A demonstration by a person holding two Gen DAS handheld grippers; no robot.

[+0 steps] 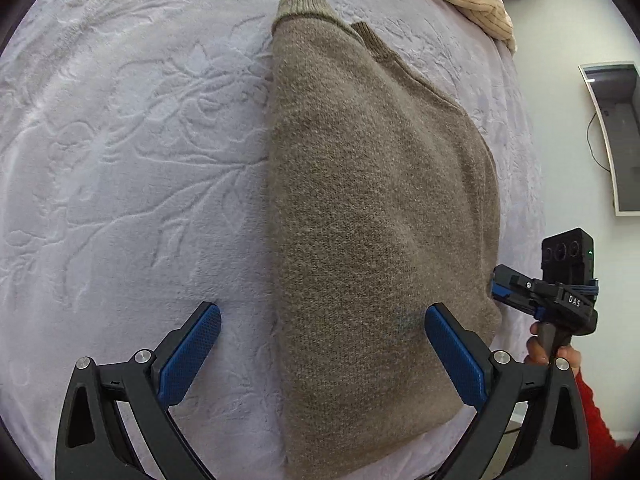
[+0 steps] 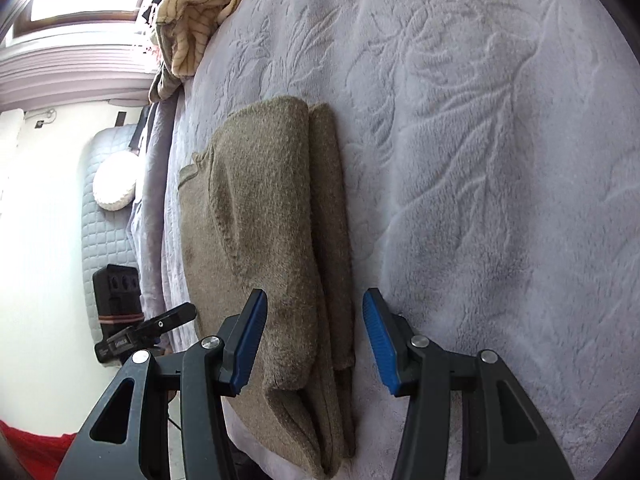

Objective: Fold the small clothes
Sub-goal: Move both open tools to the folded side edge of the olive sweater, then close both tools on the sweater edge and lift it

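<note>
Left wrist view: sweater (image 1: 376,216) lies folded lengthwise on the blanket (image 1: 132,152), running from 6 o'clock up to 12, ribbed collar (image 1: 302,4) at the far end.
Left hand-held gripper (image 1: 322,346): jaws spread wide, released, nothing pinched; the 4 o'clock pad (image 1: 454,354) sits over the knit, the 7 o'clock pad (image 1: 192,354) over bare blanket, so the sweater's long folded edge runs between them.
Right hand-held gripper (image 1: 520,286): in at 3 o'clock, just beside the sweater's other long edge, a hand (image 1: 550,350) on its grip, red sleeve (image 1: 596,412) below.
Right wrist view: same sweater (image 2: 264,240), end-on, stacked layers showing at 6 o'clock, lying near the blanket's (image 2: 480,160) left border.
Right hand-held gripper (image 2: 316,342): jaws apart, pads not pressing the cloth, not gripping; the folded roll passes between them, 8 o'clock pad (image 2: 248,344) over the knit, 4 o'clock pad (image 2: 382,344) just beside the edge.
Left hand-held gripper (image 2: 160,326): poking in at 8 o'clock, near the sweater's outer edge.
Striped garment (image 2: 200,12): cream and yellow, bunched at 11 o'clock, well apart from the sweater.
Cushion (image 2: 116,180): white and round, at 9 o'clock, off the blanket.
</note>
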